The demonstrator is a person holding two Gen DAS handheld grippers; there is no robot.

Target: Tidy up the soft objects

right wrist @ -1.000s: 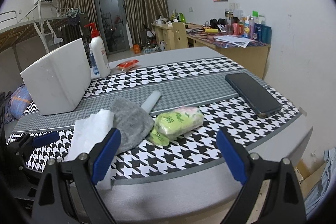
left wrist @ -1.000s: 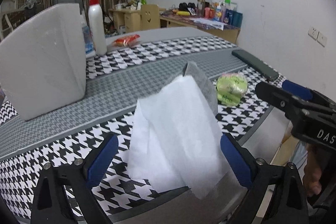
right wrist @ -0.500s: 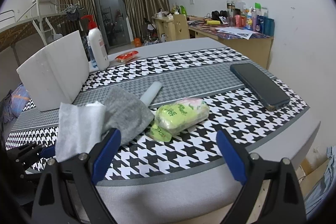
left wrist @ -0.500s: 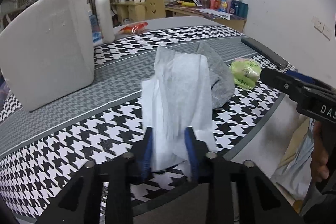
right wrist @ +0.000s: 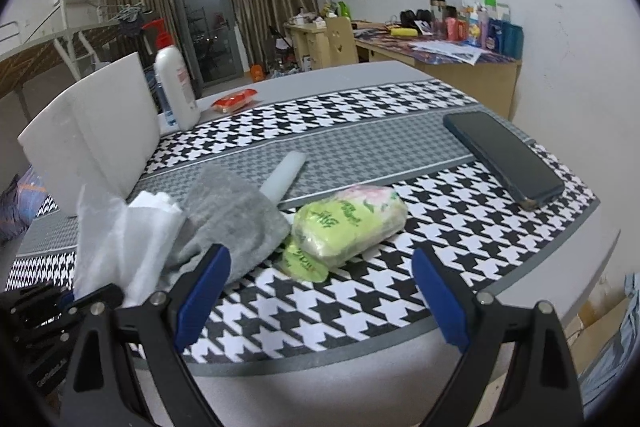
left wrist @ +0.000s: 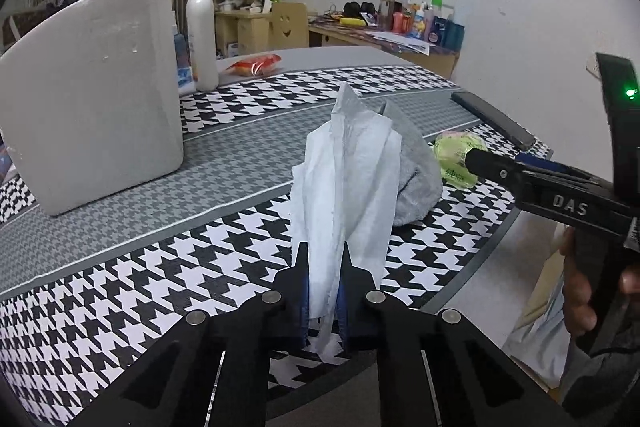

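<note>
Pinching white tissue [left wrist: 344, 195] in left gripper [left wrist: 322, 291], right gripper [right wrist: 320, 291] wide and empty; next, probably lifting clear of grey cloth [left wrist: 416, 171] just ahead.

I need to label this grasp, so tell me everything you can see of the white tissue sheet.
The thin white tissue sheet looks like soft, crumpled paper, creased lengthwise. The left gripper is shut on its lower end, and the rest stands up bunched in folds above the houndstooth tablecloth. The grey fuzzy cloth lies right behind it; whether they touch is unclear. The right wrist view shows it beside that cloth.
</note>
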